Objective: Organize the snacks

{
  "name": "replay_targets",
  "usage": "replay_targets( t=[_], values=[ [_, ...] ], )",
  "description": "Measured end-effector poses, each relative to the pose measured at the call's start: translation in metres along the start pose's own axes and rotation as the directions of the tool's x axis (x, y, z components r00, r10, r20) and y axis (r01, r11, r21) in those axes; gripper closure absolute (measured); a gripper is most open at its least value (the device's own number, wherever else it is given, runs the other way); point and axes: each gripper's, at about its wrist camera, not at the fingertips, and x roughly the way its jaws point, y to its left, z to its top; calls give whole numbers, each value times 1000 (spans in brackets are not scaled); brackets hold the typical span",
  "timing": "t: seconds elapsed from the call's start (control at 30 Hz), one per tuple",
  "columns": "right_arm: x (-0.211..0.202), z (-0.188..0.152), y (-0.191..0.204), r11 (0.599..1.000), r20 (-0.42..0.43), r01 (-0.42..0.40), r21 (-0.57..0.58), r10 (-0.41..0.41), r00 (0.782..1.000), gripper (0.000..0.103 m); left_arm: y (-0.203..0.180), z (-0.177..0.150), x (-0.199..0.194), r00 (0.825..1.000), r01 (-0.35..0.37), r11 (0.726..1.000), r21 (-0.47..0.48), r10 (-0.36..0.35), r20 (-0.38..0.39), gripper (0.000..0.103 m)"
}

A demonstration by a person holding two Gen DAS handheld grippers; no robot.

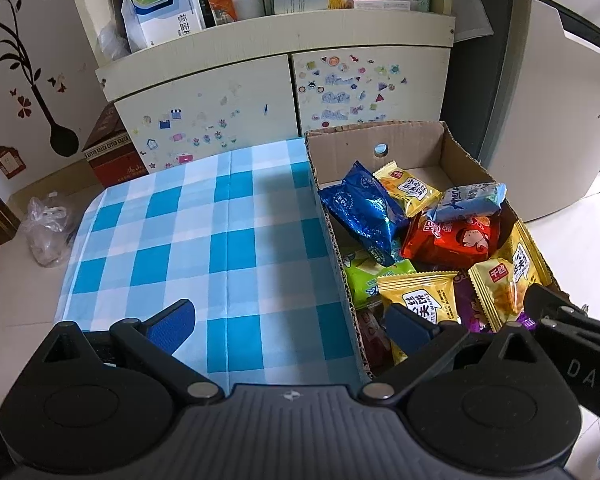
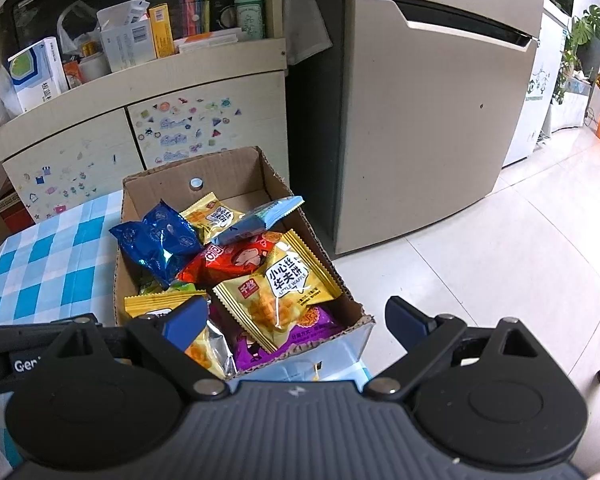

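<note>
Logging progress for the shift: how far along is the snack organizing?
All visible snack packets sit in the cardboard box; none lie on the checkered cloth. Both the left hand-held gripper and right hand-held gripper are open and empty. Whether any sorting remains is unclear.

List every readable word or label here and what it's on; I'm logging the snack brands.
"LITTLE WAFFLE": yellow waffle packet in the cardboard box; its Chinese characters are too doubtful to quote.
"DAS": cut off, on the right gripper body.
"Gen": cut off, on the left gripper body.
Blue packet, red packet, purple packet, shelf boxes: print too small or blurred.
</note>
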Motion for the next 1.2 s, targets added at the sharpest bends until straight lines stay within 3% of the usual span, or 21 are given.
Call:
replay_targets(
  t=[1.2],
  values=[
    [0, -1, 10, 999, -2, -6, -32, 6, 1000, 8, 6, -1, 5, 999, -4, 1000, -27, 3, -34, 0]
  ],
)
